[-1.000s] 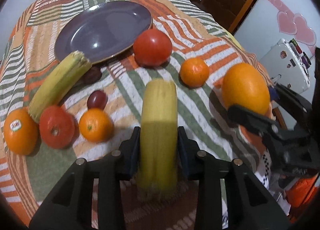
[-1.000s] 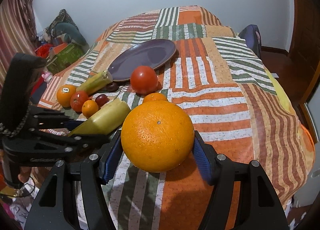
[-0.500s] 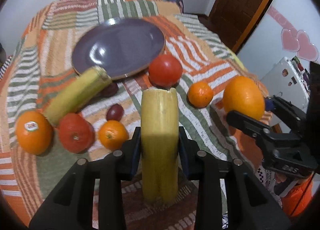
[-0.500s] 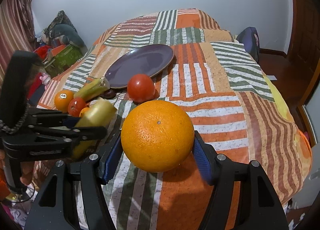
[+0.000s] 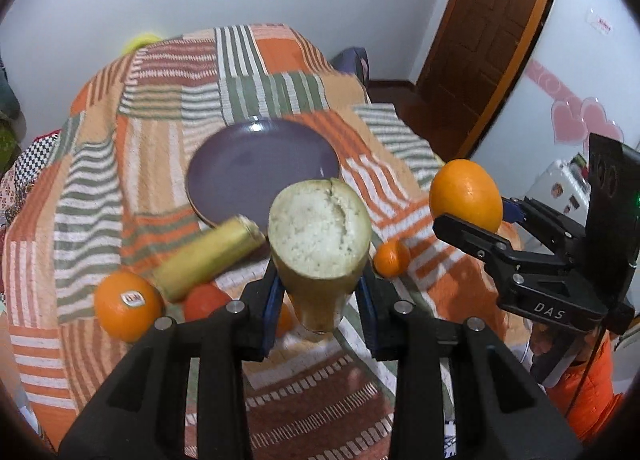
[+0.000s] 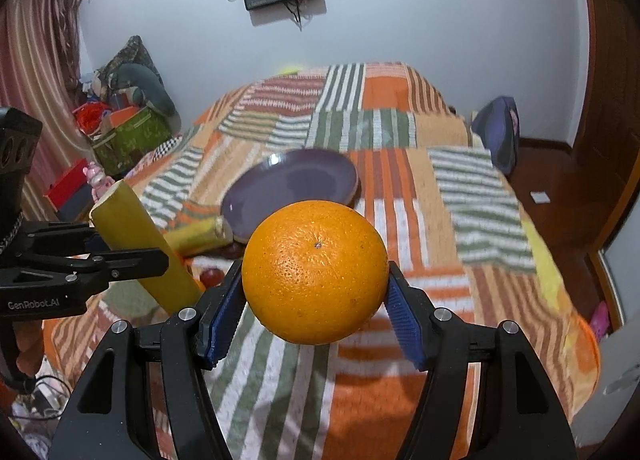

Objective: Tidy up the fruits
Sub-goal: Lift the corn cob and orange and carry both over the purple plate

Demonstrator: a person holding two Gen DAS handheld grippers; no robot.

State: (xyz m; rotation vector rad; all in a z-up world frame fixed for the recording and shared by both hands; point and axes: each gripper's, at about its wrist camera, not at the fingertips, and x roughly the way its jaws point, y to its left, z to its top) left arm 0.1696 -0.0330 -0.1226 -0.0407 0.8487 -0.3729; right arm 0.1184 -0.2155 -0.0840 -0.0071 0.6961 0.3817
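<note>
My left gripper (image 5: 320, 312) is shut on a yellow banana piece (image 5: 320, 244), lifted with its cut end toward the camera; it also shows in the right wrist view (image 6: 140, 244). My right gripper (image 6: 316, 312) is shut on a large orange (image 6: 316, 272), held above the bed; the orange shows at the right of the left wrist view (image 5: 466, 194). The purple plate (image 5: 256, 164) lies empty on the striped bedspread (image 5: 160, 120). A second banana piece (image 5: 208, 256), a stickered orange (image 5: 128, 306), a tomato (image 5: 204, 300) and a small mandarin (image 5: 390, 258) lie in front of the plate.
A dark grape (image 6: 212, 278) shows by the plate. A bag (image 6: 496, 136) sits at the bed's far right corner. Boxes and clutter (image 6: 120, 132) stand left of the bed; a wooden door (image 5: 492, 40) is at the right.
Both grippers have risen and tilted up with their fruit. The banana piece now points its cut end at the camera, and the fruits on the bed look farther below.
</note>
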